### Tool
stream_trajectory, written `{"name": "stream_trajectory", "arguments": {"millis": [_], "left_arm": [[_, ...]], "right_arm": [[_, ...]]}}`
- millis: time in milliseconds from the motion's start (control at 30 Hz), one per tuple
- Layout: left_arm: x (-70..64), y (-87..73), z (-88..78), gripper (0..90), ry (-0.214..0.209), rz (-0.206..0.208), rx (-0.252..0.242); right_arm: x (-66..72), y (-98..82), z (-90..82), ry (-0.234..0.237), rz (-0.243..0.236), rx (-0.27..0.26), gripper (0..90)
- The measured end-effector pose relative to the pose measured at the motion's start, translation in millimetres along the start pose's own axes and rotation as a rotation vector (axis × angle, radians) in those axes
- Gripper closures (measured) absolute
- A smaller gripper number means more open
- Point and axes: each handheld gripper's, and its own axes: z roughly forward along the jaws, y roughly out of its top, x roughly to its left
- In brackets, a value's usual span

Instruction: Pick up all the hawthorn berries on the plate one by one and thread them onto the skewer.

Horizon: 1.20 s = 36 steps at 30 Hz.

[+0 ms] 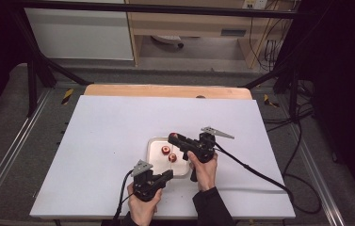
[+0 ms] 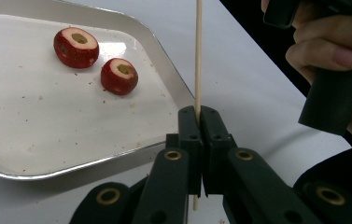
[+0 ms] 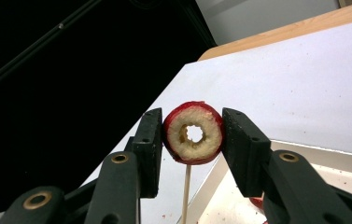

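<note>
We are pinching a wooden skewer (image 2: 198,56) upright in the left gripper (image 2: 200,116) while the right gripper (image 3: 192,135) is clamping a cored red fruit (image 3: 193,133) at 1 o'clock of the white tray (image 1: 154,162).

no legible text, labels or signs

Two forearms in dark sleeves reach in over the near edge of the table, each hand wrapped around a black two-jaw gripper. The left gripper (image 1: 167,175) sits close to the near edge, its jaws pressed tight together and pointing toward the right hand (image 1: 205,170). The right gripper (image 1: 174,138) is held farther in from that edge, its jaws partly apart and aimed left.
</note>
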Motion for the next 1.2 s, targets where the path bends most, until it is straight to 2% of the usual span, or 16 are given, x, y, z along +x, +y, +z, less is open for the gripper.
{"name": "stream_trajectory", "arguments": {"millis": [267,400,733,1067,1133,1167,1200], "left_arm": [[1.7,8.0,2.3,88.3,-0.005,-0.02,-0.001],[3.0,15.3,2.9,88.5,0.002,-0.014,0.001],[8.3,30.2,5.7,88.5,0.031,0.015,-0.004],[10.4,32.3,6.6,88.5,0.032,0.055,-0.015],[11.0,31.5,5.7,88.5,0.042,0.079,-0.011],[11.7,30.8,5.1,88.5,0.045,0.091,-0.006],[12.4,29.5,4.1,88.5,0.048,0.101,-0.003]], "right_arm": [[-0.1,-4.5,0.8,-0.001,-0.02,0.033,60.3],[1.0,-8.9,0.9,0.01,-0.033,0.058,60.3],[2.3,-21.5,2.9,0.013,-0.049,0.121,60.3],[3.4,-26.3,3.0,0.009,-0.062,0.145,59.9],[3.5,-25.9,2.2,0.007,-0.079,0.141,54.1],[3.9,-23.8,0.1,-0.003,-0.1,0.135,42.9],[3.9,-23.8,0.1,-0.003,-0.1,0.135,42.9]]}}
